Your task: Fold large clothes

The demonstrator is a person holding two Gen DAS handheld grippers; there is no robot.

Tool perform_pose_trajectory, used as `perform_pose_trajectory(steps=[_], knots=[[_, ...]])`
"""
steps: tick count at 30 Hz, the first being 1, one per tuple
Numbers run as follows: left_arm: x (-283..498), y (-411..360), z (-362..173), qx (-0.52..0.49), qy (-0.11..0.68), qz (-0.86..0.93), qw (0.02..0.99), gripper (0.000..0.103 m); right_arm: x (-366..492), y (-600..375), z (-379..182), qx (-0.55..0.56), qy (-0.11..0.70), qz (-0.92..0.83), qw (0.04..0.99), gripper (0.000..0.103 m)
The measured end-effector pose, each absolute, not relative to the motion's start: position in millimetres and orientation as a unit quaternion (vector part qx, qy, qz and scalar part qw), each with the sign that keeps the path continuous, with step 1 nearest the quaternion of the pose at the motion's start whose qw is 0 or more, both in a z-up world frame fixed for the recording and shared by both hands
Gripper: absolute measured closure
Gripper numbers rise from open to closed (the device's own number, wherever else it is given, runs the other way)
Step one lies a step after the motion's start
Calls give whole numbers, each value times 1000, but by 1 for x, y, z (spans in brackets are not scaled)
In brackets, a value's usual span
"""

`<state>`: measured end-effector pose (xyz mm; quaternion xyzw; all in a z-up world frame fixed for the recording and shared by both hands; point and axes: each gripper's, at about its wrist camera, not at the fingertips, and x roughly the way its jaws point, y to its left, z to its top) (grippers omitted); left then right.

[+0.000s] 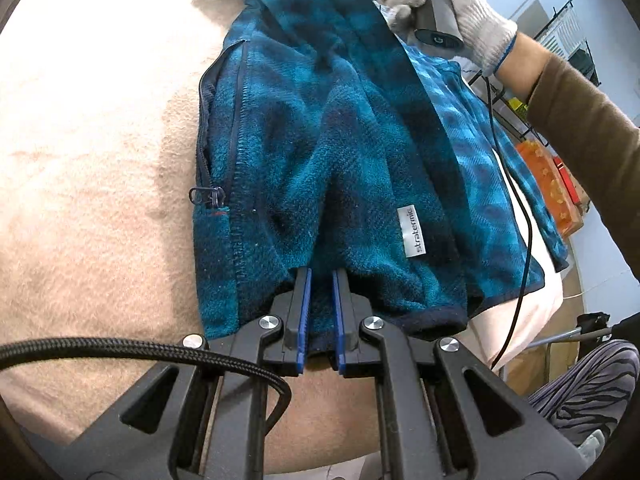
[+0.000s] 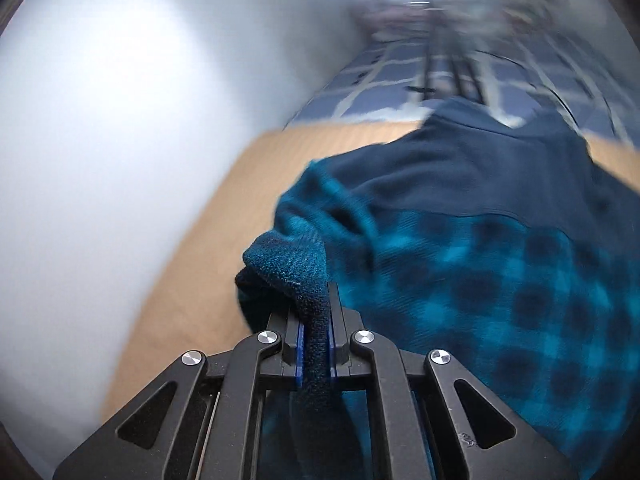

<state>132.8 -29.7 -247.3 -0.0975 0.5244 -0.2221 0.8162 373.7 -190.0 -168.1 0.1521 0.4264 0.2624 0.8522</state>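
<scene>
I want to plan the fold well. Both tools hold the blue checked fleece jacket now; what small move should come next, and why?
Probably carry the right tool across toward the left tool. Both are shut on the blue checked fleece jacket: the left pins its hem on the beige blanket, the right holds a lifted fold, so laying it over would make the fold.

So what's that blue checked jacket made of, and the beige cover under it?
The jacket looks like fleece: fuzzy, matte pile, blue-and-navy check, stitched seams. The beige cover seems a soft napped blanket, matte and slightly wrinkled; its fibre can't be told.
</scene>
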Motion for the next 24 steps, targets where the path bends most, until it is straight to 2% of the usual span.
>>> perform_pose_trajectory(steps=[4,5,9,15,21,24], knots=[[134,-31,-247,-96,525,-222,816,96,386,-235,-194,215,434,219,847,96],[134,-31,-247,-96,524,-222,816,96,390,-245,-203,216,449,193,845,93],[134,-31,-248,-92,524,-221,818,96,395,-258,-222,156,481,89,858,88],[132,-36,-247,-86,522,-221,820,96,374,-267,-199,234,436,145,857,87],[133,-34,-247,-91,522,-220,819,96,397,-249,-220,267,477,194,815,76],[132,-35,-246,-83,520,-220,821,96,404,-234,-230,245,488,167,821,76]])
